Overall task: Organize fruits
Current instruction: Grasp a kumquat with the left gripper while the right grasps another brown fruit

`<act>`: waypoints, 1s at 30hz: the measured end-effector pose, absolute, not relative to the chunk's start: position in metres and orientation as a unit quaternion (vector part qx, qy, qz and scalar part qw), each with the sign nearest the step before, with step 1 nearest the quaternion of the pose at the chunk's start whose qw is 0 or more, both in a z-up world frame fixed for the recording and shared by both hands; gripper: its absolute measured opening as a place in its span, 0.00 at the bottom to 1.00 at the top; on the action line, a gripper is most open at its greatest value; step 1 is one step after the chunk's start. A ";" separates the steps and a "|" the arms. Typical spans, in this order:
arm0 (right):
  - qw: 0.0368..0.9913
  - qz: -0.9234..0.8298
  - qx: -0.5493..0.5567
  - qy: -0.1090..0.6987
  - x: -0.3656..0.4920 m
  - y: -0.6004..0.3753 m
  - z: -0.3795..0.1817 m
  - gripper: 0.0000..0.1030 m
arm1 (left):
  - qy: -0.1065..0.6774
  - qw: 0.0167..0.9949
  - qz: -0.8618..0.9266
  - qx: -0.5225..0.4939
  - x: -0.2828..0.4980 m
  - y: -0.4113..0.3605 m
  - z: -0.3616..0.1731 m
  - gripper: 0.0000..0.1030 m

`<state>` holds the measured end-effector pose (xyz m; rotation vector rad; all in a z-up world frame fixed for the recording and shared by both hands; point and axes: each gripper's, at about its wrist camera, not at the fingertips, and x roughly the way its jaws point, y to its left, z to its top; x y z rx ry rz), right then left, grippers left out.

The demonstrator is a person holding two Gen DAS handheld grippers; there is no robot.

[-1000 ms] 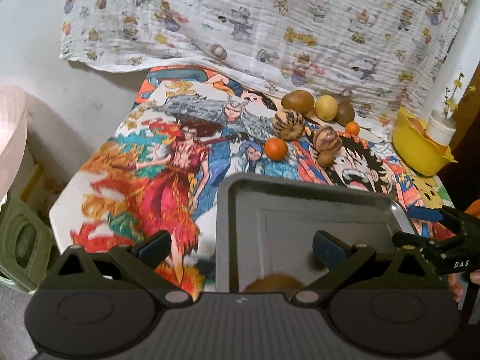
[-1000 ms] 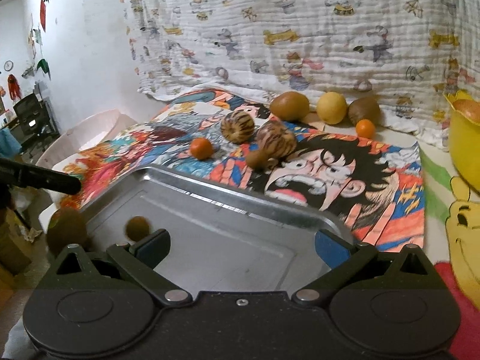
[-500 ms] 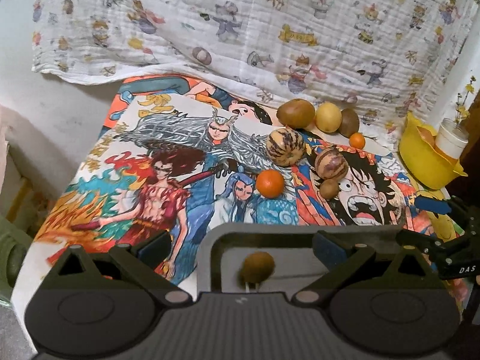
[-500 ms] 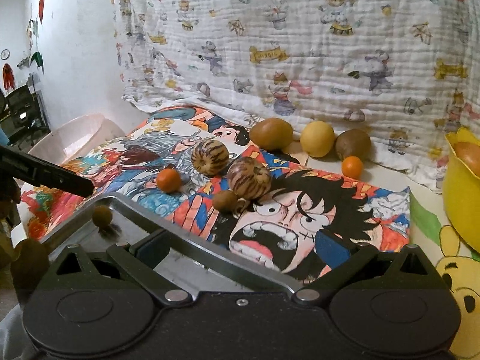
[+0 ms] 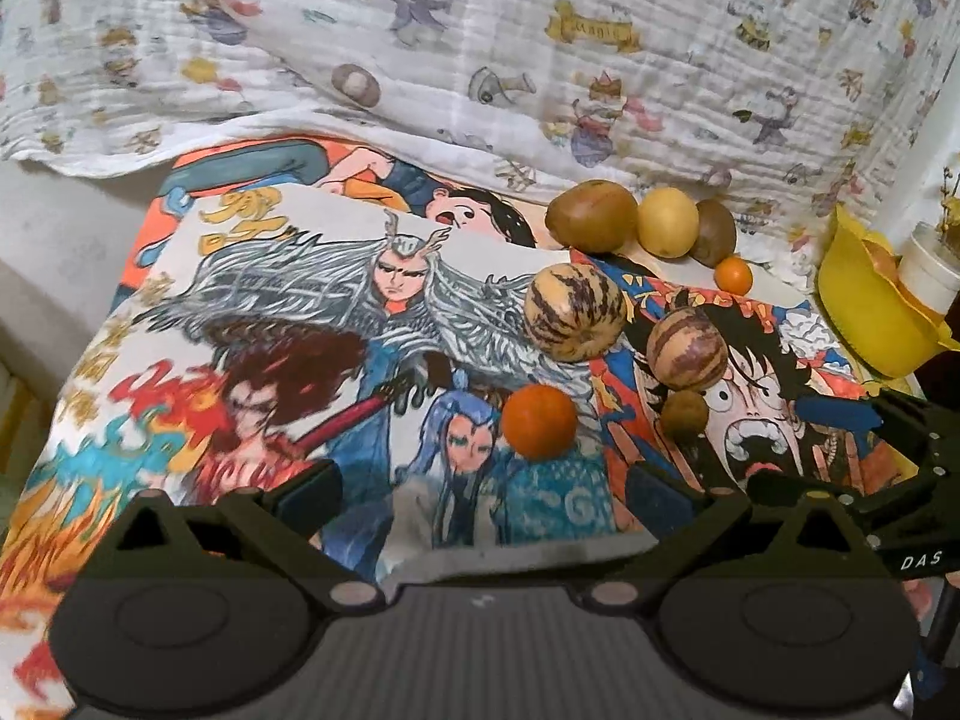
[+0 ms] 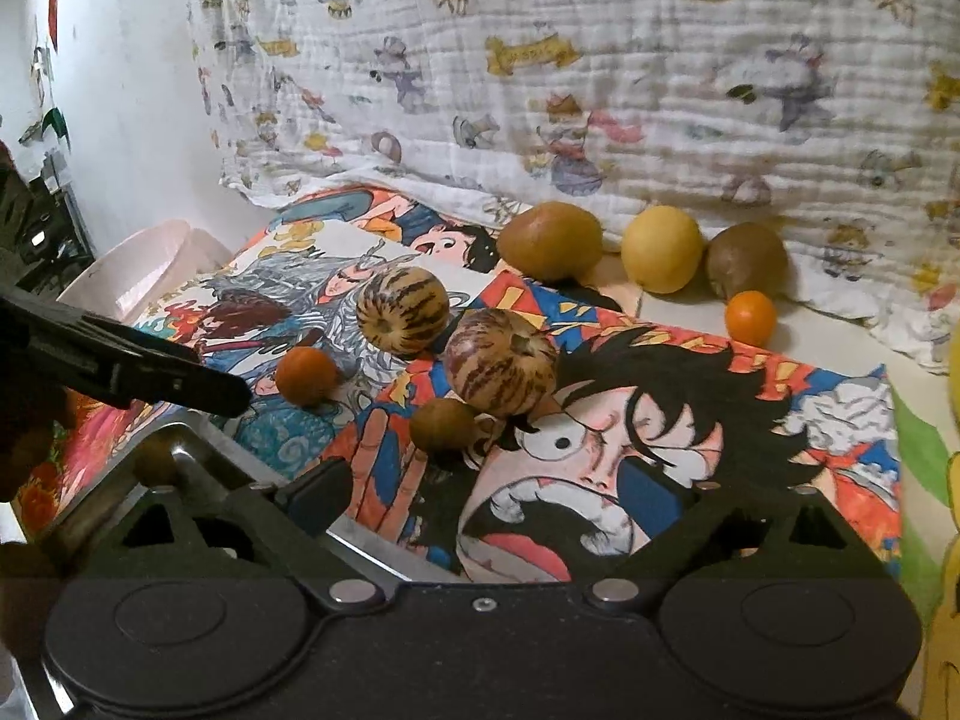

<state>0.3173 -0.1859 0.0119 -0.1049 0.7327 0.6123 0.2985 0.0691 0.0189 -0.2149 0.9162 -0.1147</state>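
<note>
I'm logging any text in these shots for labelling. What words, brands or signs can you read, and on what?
"DAS": white letters on the right gripper, seen from the left wrist view.
"Magic": on a yellow banner printed on the cartoon cloth.
Yellow characters on the anime mat: not legible.

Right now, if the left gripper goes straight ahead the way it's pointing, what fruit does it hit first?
Most likely the orange fruit: it sits almost dead centre ahead of the open left gripper, nearer than the striped melon behind it. Depth is hard to judge through the fisheye.
</note>
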 end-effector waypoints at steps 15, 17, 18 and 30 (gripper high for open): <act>0.883 0.285 -0.017 0.373 0.340 -0.165 -0.001 0.54 | 0.421 0.900 -0.100 -0.057 0.323 0.052 0.007 0.82; 0.882 0.286 -0.017 0.374 0.341 -0.163 -0.002 0.52 | 0.419 0.900 -0.105 -0.056 0.325 0.052 0.006 0.79; 0.882 0.286 -0.017 0.374 0.342 -0.162 -0.002 0.50 | 0.418 0.900 -0.106 -0.055 0.325 0.052 0.006 0.77; 0.879 0.297 -0.009 0.372 0.341 -0.156 -0.004 0.31 | 0.409 0.903 -0.122 -0.046 0.324 0.048 0.004 0.47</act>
